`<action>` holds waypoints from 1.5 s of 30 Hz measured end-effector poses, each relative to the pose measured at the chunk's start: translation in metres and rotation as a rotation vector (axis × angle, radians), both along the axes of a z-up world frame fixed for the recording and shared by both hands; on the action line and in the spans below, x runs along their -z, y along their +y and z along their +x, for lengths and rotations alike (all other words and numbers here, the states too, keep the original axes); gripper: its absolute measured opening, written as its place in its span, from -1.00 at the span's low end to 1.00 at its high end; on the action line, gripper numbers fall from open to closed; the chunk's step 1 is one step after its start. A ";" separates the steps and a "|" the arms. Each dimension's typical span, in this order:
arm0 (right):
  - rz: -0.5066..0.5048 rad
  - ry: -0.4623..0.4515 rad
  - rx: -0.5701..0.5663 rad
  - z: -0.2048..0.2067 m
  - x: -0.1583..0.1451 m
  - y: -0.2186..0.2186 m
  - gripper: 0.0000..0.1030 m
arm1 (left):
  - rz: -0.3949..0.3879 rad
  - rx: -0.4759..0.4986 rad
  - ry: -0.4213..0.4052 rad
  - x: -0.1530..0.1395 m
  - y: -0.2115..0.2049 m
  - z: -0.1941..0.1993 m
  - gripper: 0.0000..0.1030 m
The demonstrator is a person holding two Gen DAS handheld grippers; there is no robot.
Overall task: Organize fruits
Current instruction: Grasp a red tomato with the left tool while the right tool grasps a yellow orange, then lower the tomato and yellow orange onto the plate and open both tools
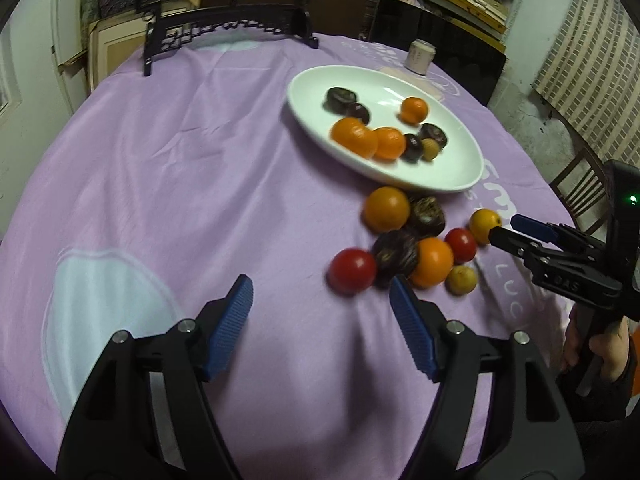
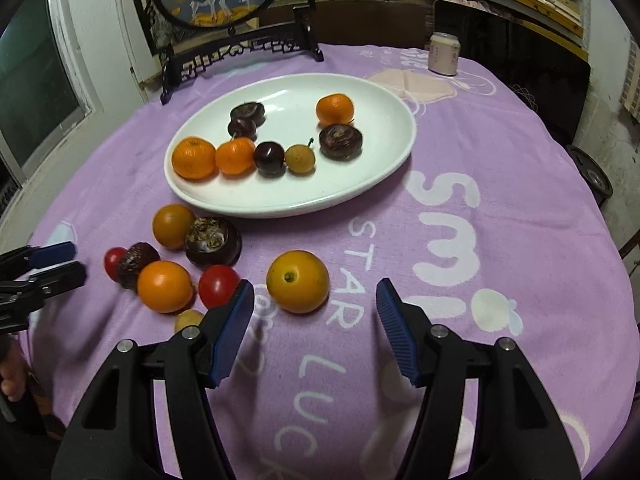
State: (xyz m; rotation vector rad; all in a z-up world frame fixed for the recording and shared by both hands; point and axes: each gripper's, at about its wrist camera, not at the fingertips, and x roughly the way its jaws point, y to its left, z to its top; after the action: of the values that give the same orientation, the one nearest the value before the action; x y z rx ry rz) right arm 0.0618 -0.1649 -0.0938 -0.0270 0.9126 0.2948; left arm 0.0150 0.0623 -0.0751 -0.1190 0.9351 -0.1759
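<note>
Blue-padded left tongs [image 1: 320, 300] and right tongs [image 2: 316, 304] tilt downward, spread (both empty).

Round table under a lilac cloth [image 2: 460, 128] printed with white lettering and pale cartoon shapes. White oval plate [image 2: 372, 176] sits on the cloth toward the far side, fruit in it. Loose on the cloth, near side of the plate: an orange fruit [image 2: 173, 225] touching a dark brown fruit [image 2: 213, 242]; a small red tomato [image 2: 113, 262] against a smaller dark fruit [image 2: 136, 264]; another orange fruit [image 2: 165, 286]; a second tomato [image 2: 218, 285]; a small tan fruit [image 2: 187, 319]; a yellow-orange fruit [image 2: 297, 287] apart to the right. Far edge: pale jar [image 2: 443, 54] and a black carved stand [image 2: 240, 54] holding a round picture.
</note>
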 end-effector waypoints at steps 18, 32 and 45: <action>0.170 0.034 0.010 -0.016 -0.010 -0.029 -0.30 | 0.082 0.053 0.050 0.026 -0.030 0.022 0.25; 0.199 -0.003 -0.002 -0.031 -0.025 -0.029 -0.30 | 0.019 0.109 -0.012 -0.003 -0.041 0.007 -0.44; 0.185 -0.010 -0.046 -0.009 -0.036 -0.013 -0.30 | 0.039 0.145 -0.074 -0.045 -0.060 0.052 -0.44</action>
State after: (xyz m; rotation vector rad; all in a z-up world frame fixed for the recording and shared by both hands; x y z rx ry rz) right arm 0.0527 -0.1784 -0.0573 0.1207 0.8724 0.4204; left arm 0.0670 0.0022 -0.0303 -0.0082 0.8729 -0.2945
